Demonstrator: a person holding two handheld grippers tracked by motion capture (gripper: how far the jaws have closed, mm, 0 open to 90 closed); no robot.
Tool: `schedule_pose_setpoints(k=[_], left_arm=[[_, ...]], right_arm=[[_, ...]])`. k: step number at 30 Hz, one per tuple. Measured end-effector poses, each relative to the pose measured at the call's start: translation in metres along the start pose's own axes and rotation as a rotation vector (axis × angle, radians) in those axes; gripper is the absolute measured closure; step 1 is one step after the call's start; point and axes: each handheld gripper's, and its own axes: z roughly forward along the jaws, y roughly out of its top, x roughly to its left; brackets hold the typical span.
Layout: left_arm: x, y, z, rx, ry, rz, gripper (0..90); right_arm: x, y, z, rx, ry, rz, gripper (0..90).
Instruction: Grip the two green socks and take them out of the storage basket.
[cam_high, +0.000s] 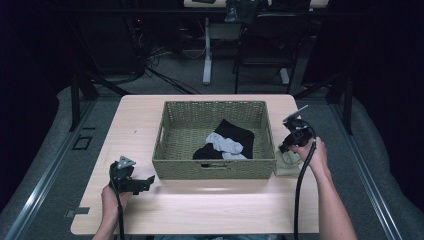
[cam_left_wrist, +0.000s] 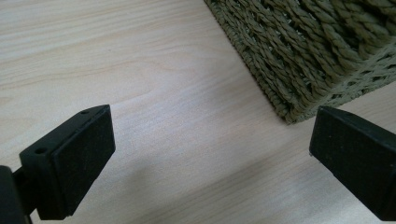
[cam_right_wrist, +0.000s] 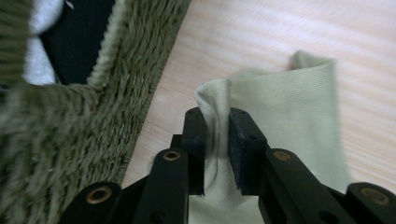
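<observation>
Pinched between my right gripper's (cam_right_wrist: 216, 135) jaws is a fold of a pale green cloth (cam_right_wrist: 285, 116), which lies on the wooden table (cam_high: 210, 205) just outside the woven basket's (cam_high: 165, 165) wall — the black and white socks (cam_high: 225, 142) sit inside, beyond that wall. Down at my left gripper (cam_left_wrist: 210, 154) the jaws stand wide apart over bare table, gripping nothing — the basket's corner just ahead of them.

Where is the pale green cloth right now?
The pale green cloth lies on the table just outside the wicker basket's right wall, pinched in the right gripper.
</observation>
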Motion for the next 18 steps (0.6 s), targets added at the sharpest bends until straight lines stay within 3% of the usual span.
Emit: schedule_pose_setpoints(k=[3,6,11,18], left_arm=[[0.000,0.000,0.000,0.001,-0.001,-0.001,0.3],[0.000,0.000,0.000,0.003,-0.001,-0.004,0.3],[0.000,0.000,0.000,0.001,0.001,0.000,0.3],[-0.001,0.000,0.000,-0.002,0.001,-0.005,0.3]], right_arm=[[0.000,-0.003,0.010,0.003,0.012,0.003,73.9],[-0.001,-0.005,0.008,-0.007,0.009,0.003,60.7],[0.003,-0.014,-0.017,-0.077,-0.012,-0.022,40.6],[0.017,-0.039,-0.054,-0.177,-0.031,-0.070,22.2]])
